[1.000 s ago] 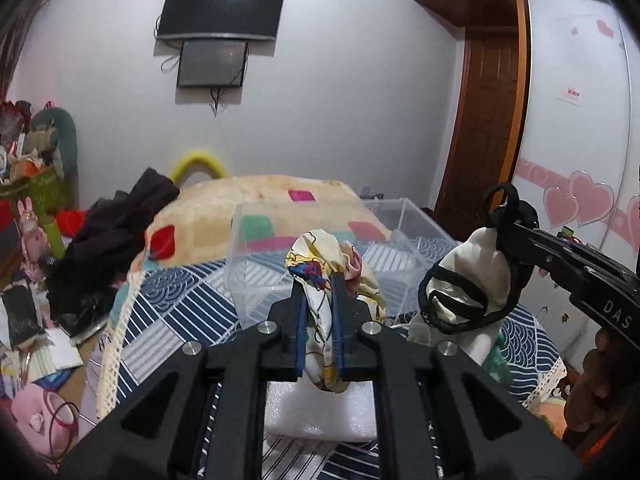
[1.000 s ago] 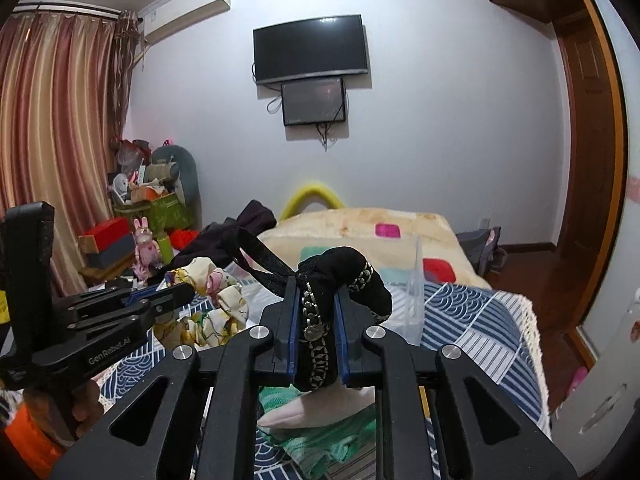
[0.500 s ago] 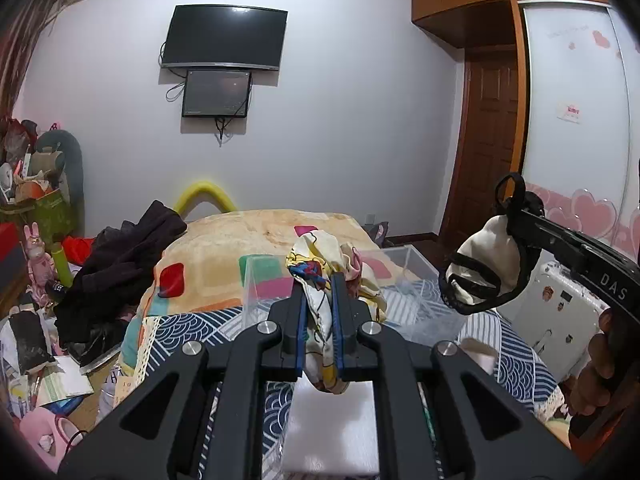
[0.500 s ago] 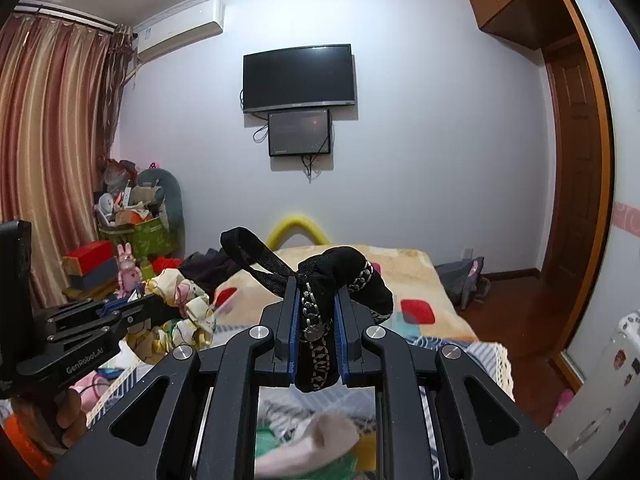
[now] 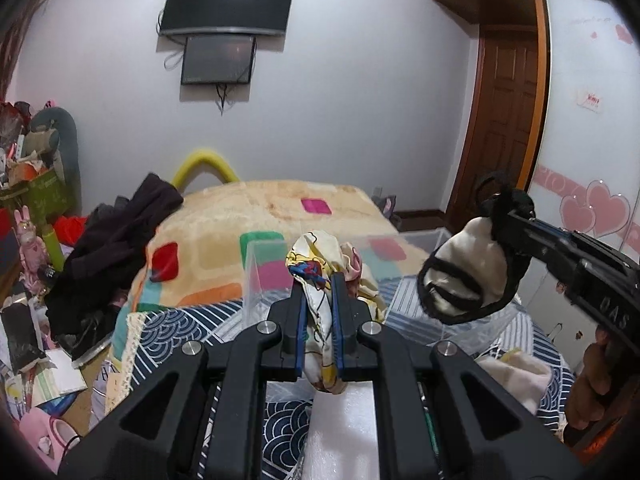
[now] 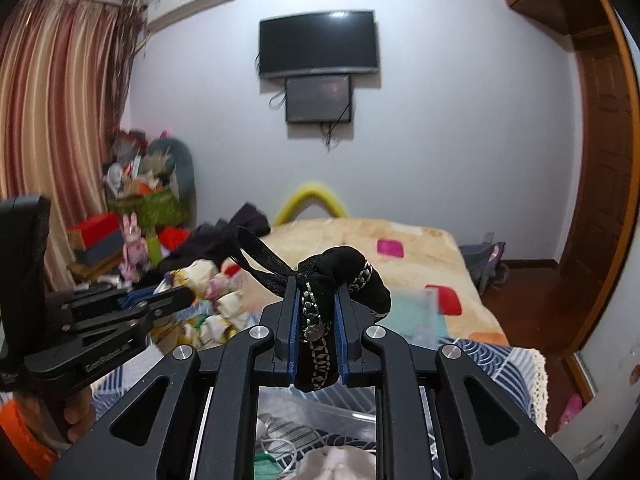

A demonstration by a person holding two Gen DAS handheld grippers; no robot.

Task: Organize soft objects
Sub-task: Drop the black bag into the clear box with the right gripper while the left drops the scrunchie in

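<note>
Clear bin (image 5: 404, 240) lower now, both garments above rim.

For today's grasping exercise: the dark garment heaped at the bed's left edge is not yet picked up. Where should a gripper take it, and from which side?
Grip the raised peak of the dark garment, coming from above. The heap bunches into a high fold near the yellow headboard arch, giving two fingers cloth to pinch. Its lower parts slump toward the clutter off the bed's edge, harder to reach cleanly.

Cream cartoon-print cloth (image 5: 318, 308), black-trimmed garment (image 5: 468, 276)
</note>
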